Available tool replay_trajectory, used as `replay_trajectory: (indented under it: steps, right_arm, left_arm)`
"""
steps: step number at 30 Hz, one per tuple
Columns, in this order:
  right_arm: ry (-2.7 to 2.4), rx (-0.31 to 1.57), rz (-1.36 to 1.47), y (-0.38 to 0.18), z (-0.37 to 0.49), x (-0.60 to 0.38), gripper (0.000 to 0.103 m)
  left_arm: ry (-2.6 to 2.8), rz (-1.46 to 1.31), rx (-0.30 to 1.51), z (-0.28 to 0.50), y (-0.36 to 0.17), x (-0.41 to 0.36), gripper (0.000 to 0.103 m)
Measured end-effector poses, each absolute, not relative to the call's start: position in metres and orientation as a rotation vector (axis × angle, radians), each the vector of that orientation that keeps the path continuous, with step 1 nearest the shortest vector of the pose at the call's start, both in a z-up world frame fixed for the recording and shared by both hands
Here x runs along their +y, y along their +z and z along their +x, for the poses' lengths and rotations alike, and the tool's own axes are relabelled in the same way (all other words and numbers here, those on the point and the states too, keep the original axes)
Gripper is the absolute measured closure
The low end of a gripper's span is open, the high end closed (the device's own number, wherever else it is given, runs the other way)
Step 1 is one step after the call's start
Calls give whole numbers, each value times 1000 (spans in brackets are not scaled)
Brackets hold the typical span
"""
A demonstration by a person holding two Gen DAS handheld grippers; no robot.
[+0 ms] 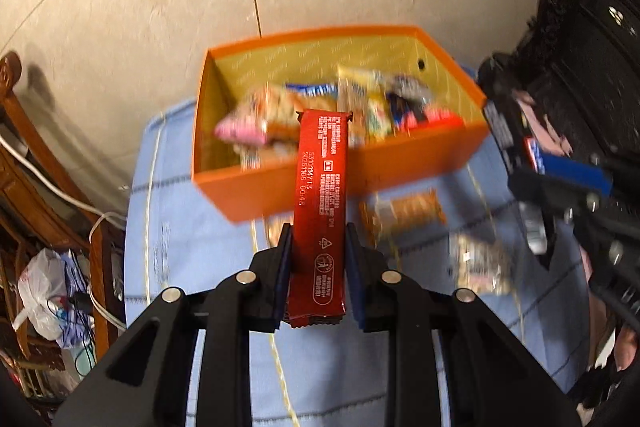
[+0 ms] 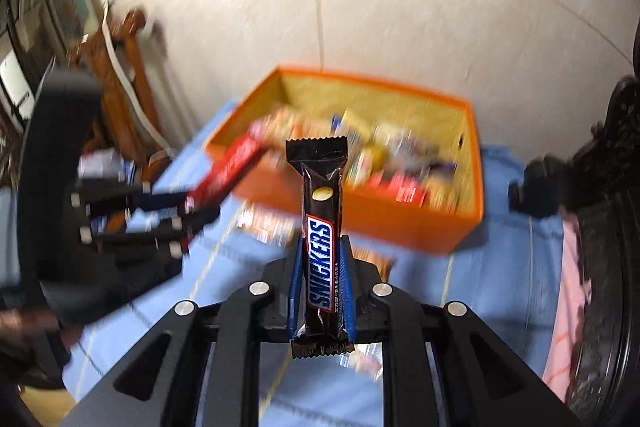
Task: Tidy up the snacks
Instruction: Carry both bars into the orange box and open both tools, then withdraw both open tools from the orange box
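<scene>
An orange box [image 1: 280,187] holding several snack packets stands on a blue cloth. My left gripper [image 1: 318,231] is shut on a red snack bar [image 1: 320,195], held lengthwise in front of the box's near wall. In the right wrist view, my right gripper [image 2: 322,243] is shut on a brown Snickers bar [image 2: 322,227], raised before the orange box [image 2: 380,223]. The left gripper [image 2: 192,205] with its red snack bar [image 2: 228,173] shows blurred at the left there. The right gripper [image 1: 520,183] appears blurred at the right of the left wrist view.
Loose snack packets [image 1: 404,213] lie on the blue cloth [image 1: 180,227] in front of the box. Pale floor tiles [image 1: 140,7] lie beyond. Wooden furniture [image 1: 36,187] with cables and a plastic bag [image 1: 44,291] stands left; dark furniture [image 1: 592,47] stands right.
</scene>
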State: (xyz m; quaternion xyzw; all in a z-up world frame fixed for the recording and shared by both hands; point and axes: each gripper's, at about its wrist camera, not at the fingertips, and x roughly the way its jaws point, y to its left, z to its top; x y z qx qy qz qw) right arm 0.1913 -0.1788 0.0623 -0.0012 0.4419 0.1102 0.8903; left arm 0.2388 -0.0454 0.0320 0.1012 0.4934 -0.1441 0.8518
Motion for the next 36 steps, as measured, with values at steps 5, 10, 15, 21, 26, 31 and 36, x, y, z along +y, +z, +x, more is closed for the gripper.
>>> replay_trajectory:
  steps: [5, 10, 15, 21, 26, 31, 36]
  right_arm:
    - [230, 893, 25, 69, 242, -188, 86]
    - [210, 901, 49, 64, 279, -200, 86]
    - [178, 917, 51, 49, 302, -210, 86]
    - [123, 921, 37, 39, 316, -216, 58]
    - [68, 863, 51, 46, 309, -221, 28]
    - [64, 855, 62, 51, 299, -223, 28]
    - [59, 853, 68, 58, 281, -226, 28]
  left_arm:
    - [-286, 204, 1018, 274, 45, -62, 79]
    - [-266, 198, 1016, 308, 46, -81, 79]
    - [-250, 196, 1038, 331, 34, -95, 79]
    - [-184, 167, 1045, 350, 25, -96, 67]
    - [-89, 186, 968, 345, 36, -89, 11]
    - [-93, 175, 972, 338, 39, -84, 11]
    - [-112, 179, 970, 324, 45, -85, 11]
